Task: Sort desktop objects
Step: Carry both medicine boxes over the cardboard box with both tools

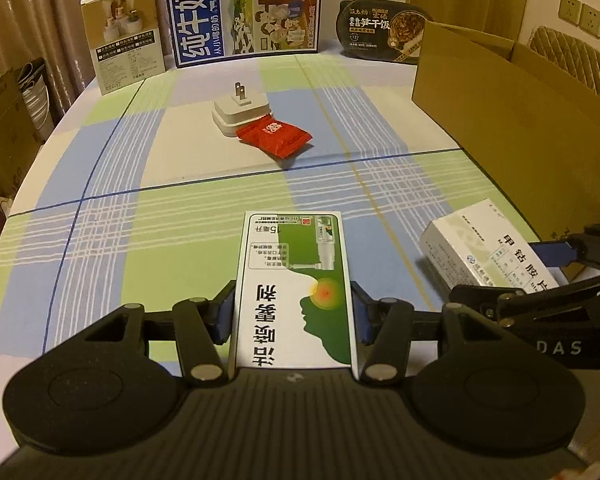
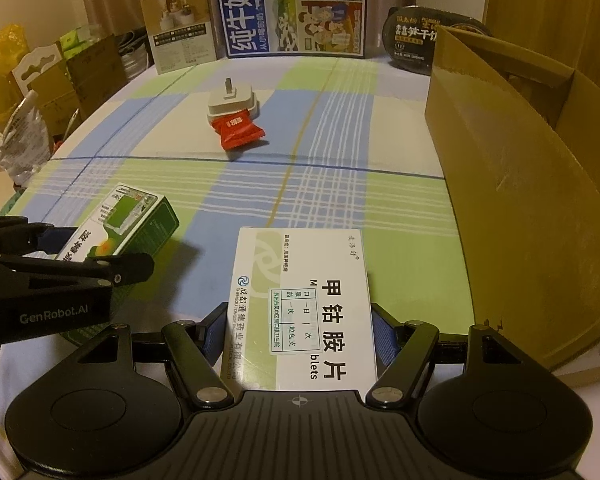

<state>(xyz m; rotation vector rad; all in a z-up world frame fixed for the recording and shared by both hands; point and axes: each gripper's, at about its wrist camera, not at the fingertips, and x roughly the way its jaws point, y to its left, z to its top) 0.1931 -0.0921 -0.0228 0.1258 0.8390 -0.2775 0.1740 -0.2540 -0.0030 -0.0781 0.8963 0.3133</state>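
Note:
My left gripper (image 1: 293, 314) is shut on a green-and-white medicine box (image 1: 296, 288), its blue pads (image 1: 225, 316) pressing both long sides. The right wrist view shows that box (image 2: 128, 224) held slightly above the checked tablecloth (image 2: 320, 160), with a shadow under it. My right gripper (image 2: 298, 336) is shut on a white tablet box (image 2: 300, 308) with a green swirl logo. In the left wrist view this white box (image 1: 488, 248) sits at the right, close to the cardboard box. A white plug adapter (image 1: 242, 114) and a red snack packet (image 1: 276, 136) lie touching mid-table.
An open brown cardboard box (image 2: 520, 200) stands along the right side of the table. At the far edge stand a beige carton (image 1: 124, 36), a blue milk carton (image 1: 244, 8) and a black instant-rice tub (image 1: 384, 30). Bags and boxes crowd the floor on the left.

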